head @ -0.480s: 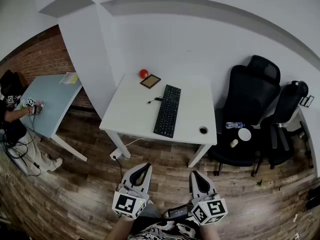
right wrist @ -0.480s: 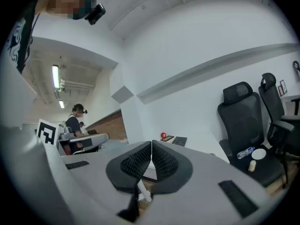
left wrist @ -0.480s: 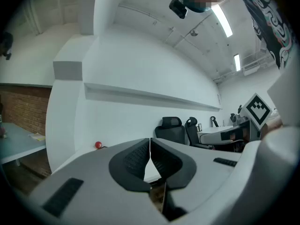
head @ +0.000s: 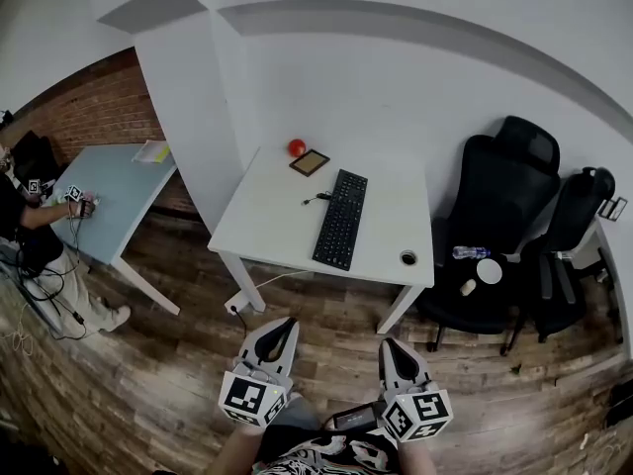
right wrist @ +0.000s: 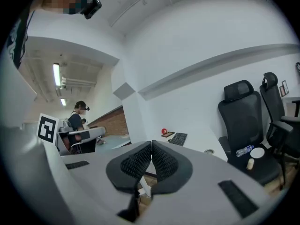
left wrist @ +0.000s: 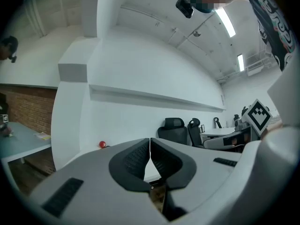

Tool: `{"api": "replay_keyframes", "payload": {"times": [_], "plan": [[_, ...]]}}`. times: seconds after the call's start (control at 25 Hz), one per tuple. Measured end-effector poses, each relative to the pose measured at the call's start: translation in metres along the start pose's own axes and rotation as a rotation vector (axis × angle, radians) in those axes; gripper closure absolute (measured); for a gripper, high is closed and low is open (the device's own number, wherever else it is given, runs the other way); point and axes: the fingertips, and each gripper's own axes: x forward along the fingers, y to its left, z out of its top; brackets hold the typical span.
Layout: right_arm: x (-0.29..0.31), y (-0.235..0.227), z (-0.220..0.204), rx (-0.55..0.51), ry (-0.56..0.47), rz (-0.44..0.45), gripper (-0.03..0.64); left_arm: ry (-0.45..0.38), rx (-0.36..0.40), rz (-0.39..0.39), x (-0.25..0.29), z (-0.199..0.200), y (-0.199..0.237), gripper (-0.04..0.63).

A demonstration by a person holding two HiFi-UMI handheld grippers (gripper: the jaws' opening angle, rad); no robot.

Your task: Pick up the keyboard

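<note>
A black keyboard [head: 341, 220] lies lengthwise on the white table [head: 267, 224], right of its middle; it also shows small and far off as the keyboard [right wrist: 178, 138] in the right gripper view. My left gripper [head: 281, 331] and right gripper [head: 392, 348] hang side by side low in the head view, over the wooden floor, well short of the table. Both are shut with nothing between the jaws, as the left gripper [left wrist: 150, 146] and right gripper [right wrist: 152, 149] views show. The keyboard is hidden in the left gripper view.
On the table stand a red ball [head: 296, 147], a small dark tablet [head: 310, 162] and a cable hole [head: 407, 258]. Two black office chairs [head: 495, 216] stand to the right, one with a bottle [head: 470, 252]. A person [head: 25, 216] sits at a blue table [head: 114, 201] at the left.
The whole scene has shifted slightly right and down in the head view, so the table sits a little nearer. Both grippers stay shut, in about the same place.
</note>
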Motion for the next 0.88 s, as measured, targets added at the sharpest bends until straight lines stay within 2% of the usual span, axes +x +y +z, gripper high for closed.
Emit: {"api": "replay_keyframes", "payload": {"times": [0.2,0.28,0.36,0.68,0.88], "plan": [[-0.008,0.003,0.015,0.084,-0.085,0.093,0.584,-0.004,-0.008,0.000,-0.003,0.000,-0.008,0.574],[-0.010,0.008,0.018,0.111,-0.088,0.165,0.584,-0.002,-0.002,-0.001,-0.003,0.001,-0.012,0.574],[-0.010,0.012,0.016,0.106,-0.075,0.195,0.584,0.003,0.002,-0.001,-0.003,0.000,-0.013,0.574],[0.014,0.002,0.000,-0.093,0.027,0.109,0.584,0.018,-0.027,0.009,0.018,-0.004,-0.003,0.574],[0.039,-0.015,0.008,-0.050,-0.014,0.079,0.585,0.024,-0.037,0.007,0.051,-0.011,0.014,0.574]]}}
